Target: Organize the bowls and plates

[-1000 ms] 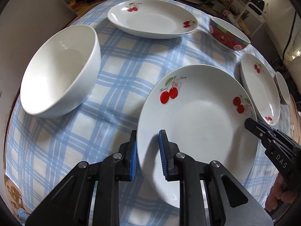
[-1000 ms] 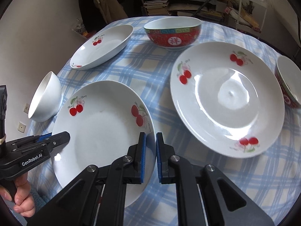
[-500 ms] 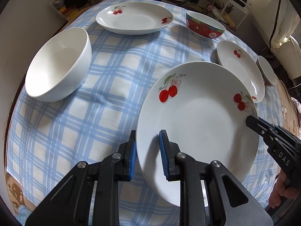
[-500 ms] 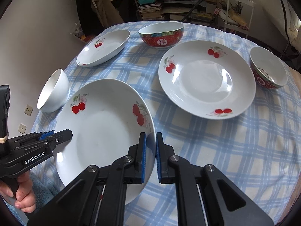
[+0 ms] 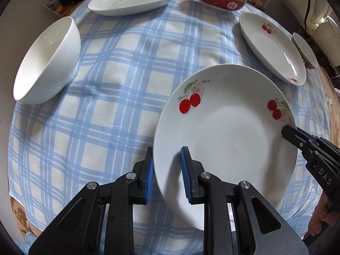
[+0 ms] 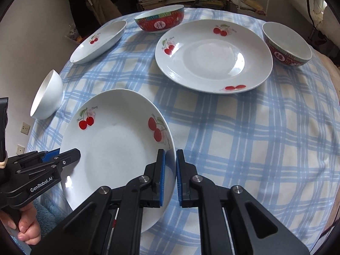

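White porcelain, the cherry plate [image 5: 225, 136] is clamped by its rim in both the left tongs [image 5: 166, 173] and right tongs [image 6: 170, 177], off the checked counter [image 6: 244, 140], while ahead nothing is stacked: two cherry plates and three bowls lie apart.

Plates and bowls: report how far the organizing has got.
Nothing is stacked yet. In hand: the left gripper and right gripper clamp opposite rims of one cherry plate. Left: two more cherry plates, the white bowl and two red bowls, spread over the tablecloth.
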`<state>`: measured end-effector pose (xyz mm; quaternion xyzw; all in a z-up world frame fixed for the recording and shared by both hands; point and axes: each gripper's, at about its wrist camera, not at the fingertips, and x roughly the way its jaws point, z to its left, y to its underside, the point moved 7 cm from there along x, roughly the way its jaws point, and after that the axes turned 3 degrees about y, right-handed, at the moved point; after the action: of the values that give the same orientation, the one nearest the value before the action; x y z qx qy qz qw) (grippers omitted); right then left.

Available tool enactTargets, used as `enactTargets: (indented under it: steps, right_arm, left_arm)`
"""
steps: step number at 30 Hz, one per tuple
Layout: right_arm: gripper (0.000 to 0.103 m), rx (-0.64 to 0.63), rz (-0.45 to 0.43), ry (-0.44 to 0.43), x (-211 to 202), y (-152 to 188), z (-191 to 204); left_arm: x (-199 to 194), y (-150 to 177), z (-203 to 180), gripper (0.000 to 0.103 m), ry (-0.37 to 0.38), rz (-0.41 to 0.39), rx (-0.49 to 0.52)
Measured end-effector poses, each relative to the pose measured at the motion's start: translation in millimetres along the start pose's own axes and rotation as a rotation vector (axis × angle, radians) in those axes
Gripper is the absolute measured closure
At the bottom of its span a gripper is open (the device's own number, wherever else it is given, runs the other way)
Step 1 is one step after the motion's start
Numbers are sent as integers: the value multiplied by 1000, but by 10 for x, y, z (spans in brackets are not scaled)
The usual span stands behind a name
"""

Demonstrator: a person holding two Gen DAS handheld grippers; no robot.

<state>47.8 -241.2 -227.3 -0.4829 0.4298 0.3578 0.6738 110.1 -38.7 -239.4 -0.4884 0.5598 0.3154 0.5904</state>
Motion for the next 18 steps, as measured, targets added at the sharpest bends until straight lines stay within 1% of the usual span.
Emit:
enactTargets:
  steps: [2,5,13,15,18]
  right_arm:
    - [91,6,24,6,60,39,-22]
    - [89,5,34,24,114,53,-40]
    - [90,13,36,22,91,20,-38]
    - [91,13,25,36,67,13,-57]
    - [91,4,-12,40,-41,-36,-59]
  left_arm:
    - [6,-1,-13,81,-14,-8,10]
    - [-2,3,-40,81,-27,-17,29]
    - [46,-9,-41,81,-20,-5,16]
    - [67,-64,-33,81,-22,-10,23]
    - [-9,-85,-71,81,-57,-38,46]
